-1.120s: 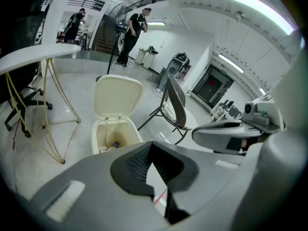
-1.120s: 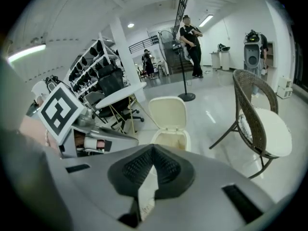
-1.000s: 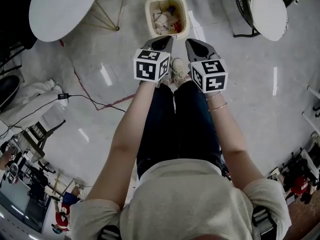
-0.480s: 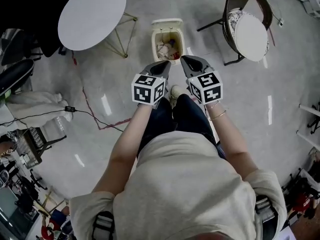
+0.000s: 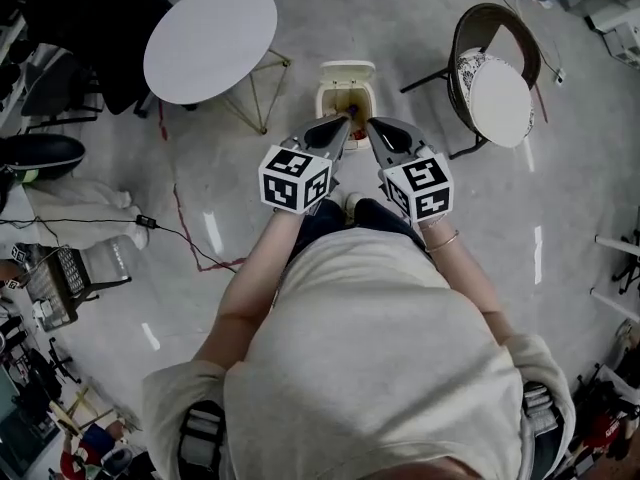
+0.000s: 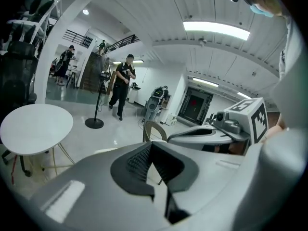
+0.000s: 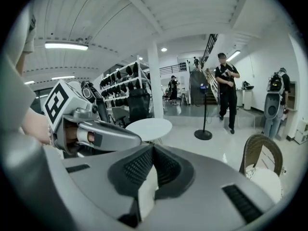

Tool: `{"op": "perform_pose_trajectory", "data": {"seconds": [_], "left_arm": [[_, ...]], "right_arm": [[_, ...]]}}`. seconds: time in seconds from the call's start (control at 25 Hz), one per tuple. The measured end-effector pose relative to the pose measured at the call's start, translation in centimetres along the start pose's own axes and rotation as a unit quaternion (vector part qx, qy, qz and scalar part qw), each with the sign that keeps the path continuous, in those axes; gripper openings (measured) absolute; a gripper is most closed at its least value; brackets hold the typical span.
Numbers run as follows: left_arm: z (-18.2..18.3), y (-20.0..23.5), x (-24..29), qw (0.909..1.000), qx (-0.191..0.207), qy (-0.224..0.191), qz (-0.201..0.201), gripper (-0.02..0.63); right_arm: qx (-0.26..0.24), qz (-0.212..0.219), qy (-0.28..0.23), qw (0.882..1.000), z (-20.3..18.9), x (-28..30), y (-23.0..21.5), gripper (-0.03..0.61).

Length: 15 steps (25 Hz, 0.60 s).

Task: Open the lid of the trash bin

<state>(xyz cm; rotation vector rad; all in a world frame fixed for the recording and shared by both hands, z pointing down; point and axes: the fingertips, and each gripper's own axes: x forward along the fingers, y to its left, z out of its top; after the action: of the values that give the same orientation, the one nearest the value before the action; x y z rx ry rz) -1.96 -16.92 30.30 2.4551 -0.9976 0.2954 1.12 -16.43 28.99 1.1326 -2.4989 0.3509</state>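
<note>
The cream trash bin (image 5: 331, 96) stands on the floor ahead of the person's feet. Its lid (image 5: 346, 68) is tipped up at the back, and rubbish shows inside. In the head view my left gripper (image 5: 338, 126) and right gripper (image 5: 372, 128) are held side by side, well above the floor, and their tips overlap the bin's near rim. Both are shut with nothing held. In the left gripper view the left gripper (image 6: 151, 144) points out across the room, with the right gripper (image 6: 211, 131) beside it. The right gripper (image 7: 153, 147) points outward in its own view too.
A round white table (image 5: 210, 40) on thin gold legs stands left of the bin. Right of the bin is a wicker chair (image 5: 497, 68) with a pale cushion. A black cable (image 5: 180, 200) runs over the floor at the left. A person (image 6: 122, 85) walks in the distance.
The head view has risen, so the bin now looks smaller and farther off. The two shut grippers stay side by side and now overlap its near rim. The lid stays up.
</note>
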Motion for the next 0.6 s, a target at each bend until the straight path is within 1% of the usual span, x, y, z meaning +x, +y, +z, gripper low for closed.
{"op": "perform_pose_trajectory", "data": {"seconds": [0.12, 0.2, 0.24, 0.32, 0.44, 0.6], "left_arm": [[1.0, -0.4, -0.5, 0.9995, -0.012, -0.030, -0.005, 0.006], [0.7, -0.8, -0.7, 0.9991, -0.025, -0.033, -0.009, 0.006], [0.5, -0.9, -0.7, 0.9992, -0.025, -0.029, -0.010, 0.006], [-0.2, -0.8, -0.4, 0.9999, -0.011, -0.010, -0.006, 0.006], [-1.0, -0.3, -0.2, 0.9998, 0.007, 0.013, 0.010, 0.006], [-0.9, -0.1, -0.6, 0.9997, 0.005, 0.012, 0.022, 0.006]], "right_arm": [[-0.008, 0.004, -0.007, 1.000, 0.7, -0.4, 0.6, 0.006], [-0.003, 0.006, -0.013, 1.000, 0.8, -0.7, 1.0, 0.006], [0.002, 0.005, -0.015, 1.000, 0.9, -0.8, 1.1, 0.006], [0.003, 0.002, -0.018, 1.000, 1.1, -0.9, 1.1, 0.006], [0.001, -0.007, -0.022, 1.000, 1.4, -1.1, 0.6, 0.006], [0.012, -0.014, -0.022, 1.000, 1.3, -1.4, 0.4, 0.006]]}}
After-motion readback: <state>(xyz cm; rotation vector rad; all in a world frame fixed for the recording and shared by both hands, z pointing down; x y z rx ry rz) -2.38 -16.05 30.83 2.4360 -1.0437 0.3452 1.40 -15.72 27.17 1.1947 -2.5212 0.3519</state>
